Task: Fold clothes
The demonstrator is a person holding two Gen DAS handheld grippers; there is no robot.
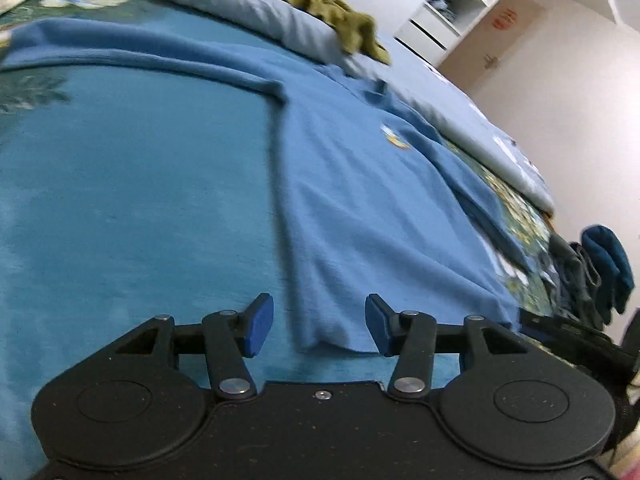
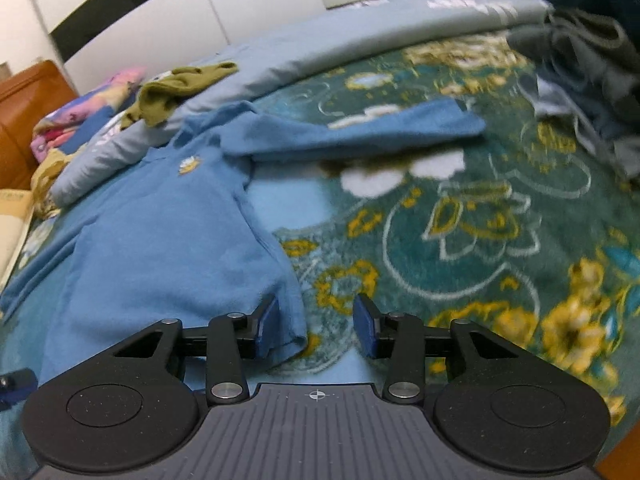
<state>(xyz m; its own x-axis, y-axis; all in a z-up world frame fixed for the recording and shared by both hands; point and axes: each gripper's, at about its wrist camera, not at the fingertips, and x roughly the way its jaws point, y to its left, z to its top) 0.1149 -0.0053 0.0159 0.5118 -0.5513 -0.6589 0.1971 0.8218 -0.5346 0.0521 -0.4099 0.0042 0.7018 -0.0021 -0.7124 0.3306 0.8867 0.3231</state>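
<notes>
- Left gripper (image 1: 319, 326): jaws apart, blue pads (image 1: 262, 326) pressing on nothing. The bottom hem corner of the blue shirt (image 1: 360, 208) lies in the gap between them, not pinched.
- Blue shirt, left wrist view: spread flat, front up, on the teal blanket (image 1: 132, 208). One long sleeve (image 1: 132, 58) runs out to the left across the blanket. A small white-and-yellow emblem (image 1: 394, 136) sits on the chest.
- Behind the shirt: a rolled grey-blue quilt (image 1: 280, 12) with an olive garment (image 1: 332, 12) draped on it.
- Far right, left wrist view: a pile of dark clothes (image 1: 592, 272) at the bed edge; white shelving (image 1: 460, 4) beyond.
- Right wrist view, left side: shirt body (image 2: 160, 248) with its emblem (image 2: 186, 166); the other sleeve (image 2: 360, 130) lies stretched to the right over the floral blanket (image 2: 480, 220).
- Right gripper (image 2: 316, 326): jaws apart, nothing clamped. The shirt's lower side corner rests against the left pad (image 2: 267, 326); the right pad is clear of the cloth, over the floral pattern.
- Upper right: the pile of dark clothes (image 2: 592, 72), well apart from the shirt.
</notes>
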